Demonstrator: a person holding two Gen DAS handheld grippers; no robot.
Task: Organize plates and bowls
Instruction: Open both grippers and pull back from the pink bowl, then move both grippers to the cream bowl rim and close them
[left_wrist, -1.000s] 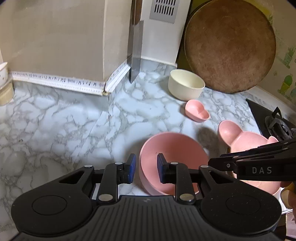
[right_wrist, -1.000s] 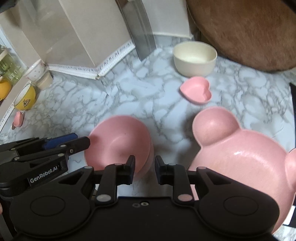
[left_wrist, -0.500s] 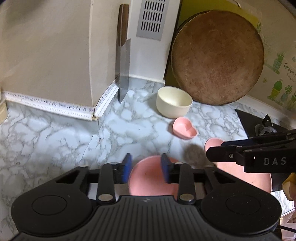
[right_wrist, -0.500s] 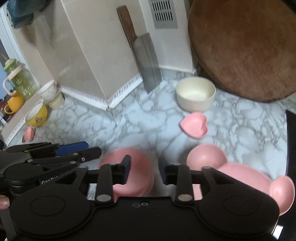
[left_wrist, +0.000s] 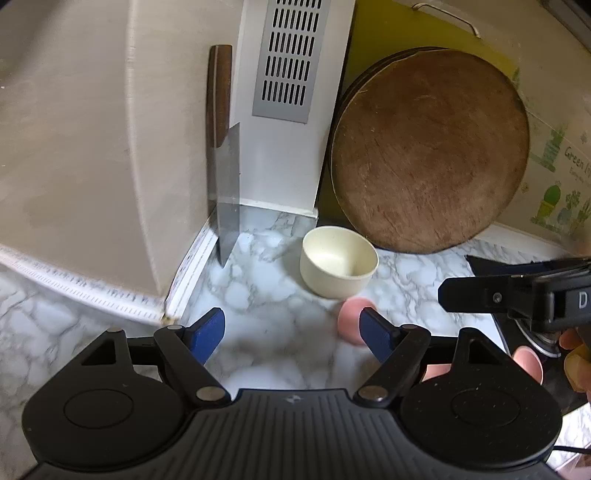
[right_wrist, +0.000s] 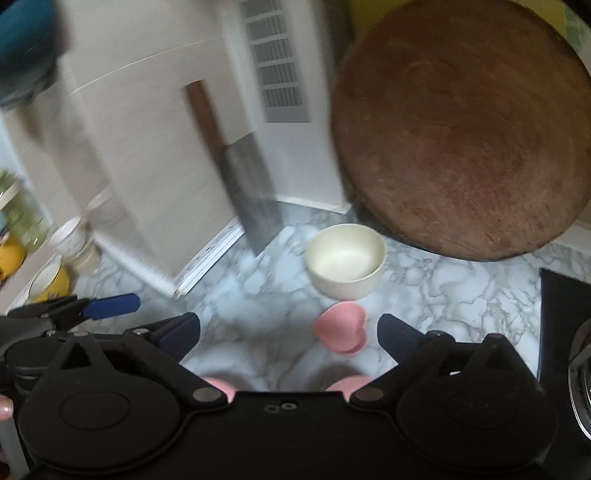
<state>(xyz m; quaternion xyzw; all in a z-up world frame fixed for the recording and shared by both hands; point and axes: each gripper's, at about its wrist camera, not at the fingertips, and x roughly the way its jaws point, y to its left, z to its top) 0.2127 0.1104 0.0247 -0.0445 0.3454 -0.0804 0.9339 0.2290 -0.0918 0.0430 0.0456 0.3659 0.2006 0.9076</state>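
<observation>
Nearest, both the left hand-held gripper (left_wrist: 291, 334) and right hand-held gripper (right_wrist: 288, 334) are spread wide, holding nothing, above the marble counter (right_wrist: 461, 295). Beyond lies the pink heart dish (right_wrist: 341, 326), then the cream bowl (right_wrist: 347, 266), before the round wooden board (right_wrist: 465, 140).

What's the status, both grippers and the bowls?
Left gripper open, empty. Right gripper open, empty. Cream bowl and heart dish ahead on the counter, untouched. Nothing between jaws and dishes; cleaver leans behind.
</observation>
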